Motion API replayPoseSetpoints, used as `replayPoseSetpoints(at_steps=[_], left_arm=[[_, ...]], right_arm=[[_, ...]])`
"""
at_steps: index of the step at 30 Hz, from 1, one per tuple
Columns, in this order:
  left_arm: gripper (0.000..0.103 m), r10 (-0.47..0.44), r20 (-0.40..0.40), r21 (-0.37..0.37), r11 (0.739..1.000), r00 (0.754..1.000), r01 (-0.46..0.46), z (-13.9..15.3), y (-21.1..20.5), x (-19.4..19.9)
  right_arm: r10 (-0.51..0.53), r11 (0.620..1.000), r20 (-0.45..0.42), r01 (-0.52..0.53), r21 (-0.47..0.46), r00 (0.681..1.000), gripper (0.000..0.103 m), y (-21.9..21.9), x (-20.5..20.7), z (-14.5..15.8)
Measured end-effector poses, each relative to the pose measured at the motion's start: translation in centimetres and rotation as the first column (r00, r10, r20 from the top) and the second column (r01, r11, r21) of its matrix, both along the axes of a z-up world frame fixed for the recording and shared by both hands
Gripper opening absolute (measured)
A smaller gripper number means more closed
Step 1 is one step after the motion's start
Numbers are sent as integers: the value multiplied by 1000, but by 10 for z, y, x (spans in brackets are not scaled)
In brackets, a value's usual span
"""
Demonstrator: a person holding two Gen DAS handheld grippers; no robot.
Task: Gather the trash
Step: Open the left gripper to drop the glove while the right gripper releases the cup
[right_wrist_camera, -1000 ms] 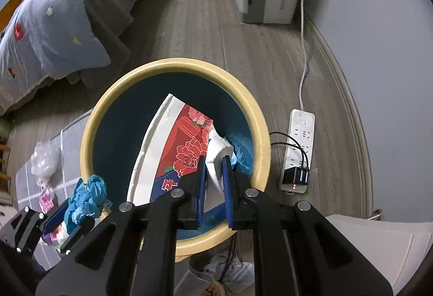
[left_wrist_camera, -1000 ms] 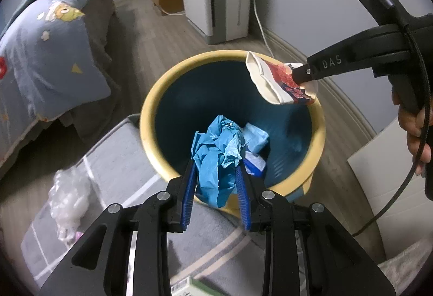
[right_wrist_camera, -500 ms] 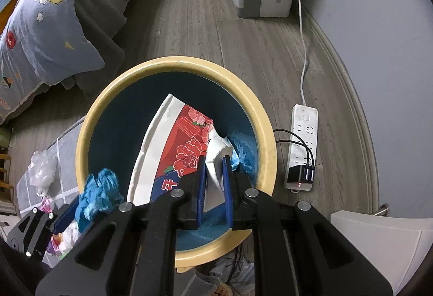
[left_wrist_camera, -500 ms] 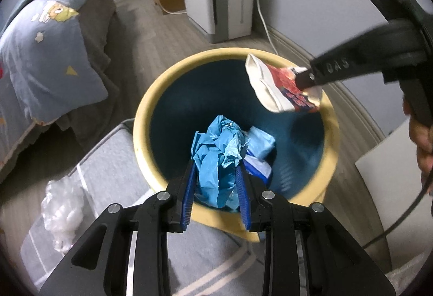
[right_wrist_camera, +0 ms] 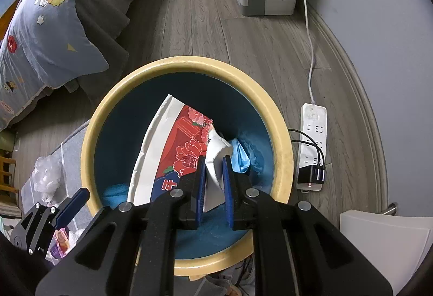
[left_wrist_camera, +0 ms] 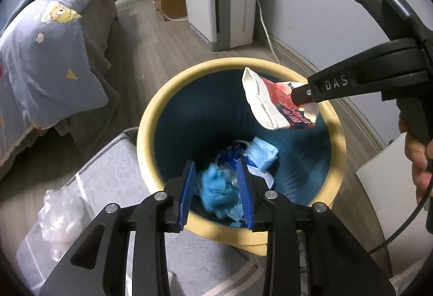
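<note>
Two risks remain. Left gripper [left_wrist_camera: 217, 193] has just been opening; the blurred blue wad [left_wrist_camera: 219, 192] looks to be dropping into the bin [left_wrist_camera: 146, 117]. Right gripper [right_wrist_camera: 213, 182] pinches the packet [right_wrist_camera: 186, 144] over the rim; released crooked, it could catch there.

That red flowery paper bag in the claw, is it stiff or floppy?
Probably fairly stiff: the red flowery paper bag, pinched at one corner by the right claw, holds its flat shape over the bin. Likely light, and easily creased, like its crumpled corner.
</note>
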State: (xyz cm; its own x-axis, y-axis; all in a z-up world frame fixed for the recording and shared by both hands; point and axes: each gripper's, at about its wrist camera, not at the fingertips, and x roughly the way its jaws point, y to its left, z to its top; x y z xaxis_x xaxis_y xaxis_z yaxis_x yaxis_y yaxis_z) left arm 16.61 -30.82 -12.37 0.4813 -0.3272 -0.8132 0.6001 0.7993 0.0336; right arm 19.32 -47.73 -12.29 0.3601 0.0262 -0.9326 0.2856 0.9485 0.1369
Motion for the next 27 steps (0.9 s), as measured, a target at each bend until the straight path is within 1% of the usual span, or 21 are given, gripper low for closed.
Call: replayPoseSetpoints(at_steps=[4, 5, 7, 9, 12, 13, 14, 15, 16, 17, 19, 20, 21, 23, 25, 27], left_arm=[[54, 1, 19, -6, 1000, 1000, 0, 2, 1, -3], [56, 0, 23, -9, 1000, 1000, 0, 3, 2, -3], [63, 2, 32, -8, 1000, 999, -2, 5, 2, -4], [68, 7, 37, -9, 1000, 999, -7, 5, 3, -5], [80, 19, 52, -5, 1000, 998, -19, 7, 5, -6], [81, 22, 58, -3, 1000, 998, -21, 7, 5, -6], [83, 25, 64, -1, 1000, 998, -25, 8, 6, -6], [89, 30, 69, 1, 1000, 997, -30, 8, 6, -6], [92, 39, 81, 1, 999, 996, -39, 10, 7, -6], [93, 45, 91, 1, 999, 995, -46, 11, 8, -6], [96, 64, 107, 9, 998, 992, -65, 12, 10, -6], [96, 72, 113, 12, 997, 991, -74, 13, 11, -6], [96, 75, 116, 14, 997, 990, -77, 13, 11, -6], [96, 86, 133, 20, 996, 987, -89, 15, 14, -6], [96, 95, 148, 23, 995, 984, -100, 19, 17, -10], [96, 102, 138, 11, 994, 985, -104, 23, 23, -13]], right_arm=[[-1, 1000, 1, 1, -3, 1000, 13, 0, 1, 0], [-3, 1000, 3, 3, -3, 1000, 13, 0, 0, 0], [-5, 1000, 2, 6, -8, 1000, 14, 0, 1, 0], [-9, 1000, 3, 9, -5, 1000, 23, 0, 0, 0], [-12, 1000, 13, 12, -14, 1000, 23, 0, 0, 2], [-12, 1000, 13, 12, -15, 1000, 24, 0, 0, 2], [-14, 1000, 15, 14, -11, 1000, 32, -1, 0, 2], [-19, 1000, 18, 20, -10, 1000, 45, -2, -1, 2], [-26, 1000, 20, 27, -15, 999, 52, -3, -1, 3], [-34, 999, 24, 35, -24, 999, 61, -4, -1, 4], [-51, 998, 31, 52, -33, 998, 71, -6, -3, 7], [-63, 997, 36, 64, -41, 997, 84, -8, -4, 8], [-70, 996, 42, 72, -47, 997, 92, -9, -5, 10], [-90, 993, 58, 94, -65, 994, 97, -14, -9, 15], [-110, 991, 67, 115, -71, 992, 97, -17, -12, 19], [-124, 990, 68, 128, -64, 990, 97, -19, -13, 21]])
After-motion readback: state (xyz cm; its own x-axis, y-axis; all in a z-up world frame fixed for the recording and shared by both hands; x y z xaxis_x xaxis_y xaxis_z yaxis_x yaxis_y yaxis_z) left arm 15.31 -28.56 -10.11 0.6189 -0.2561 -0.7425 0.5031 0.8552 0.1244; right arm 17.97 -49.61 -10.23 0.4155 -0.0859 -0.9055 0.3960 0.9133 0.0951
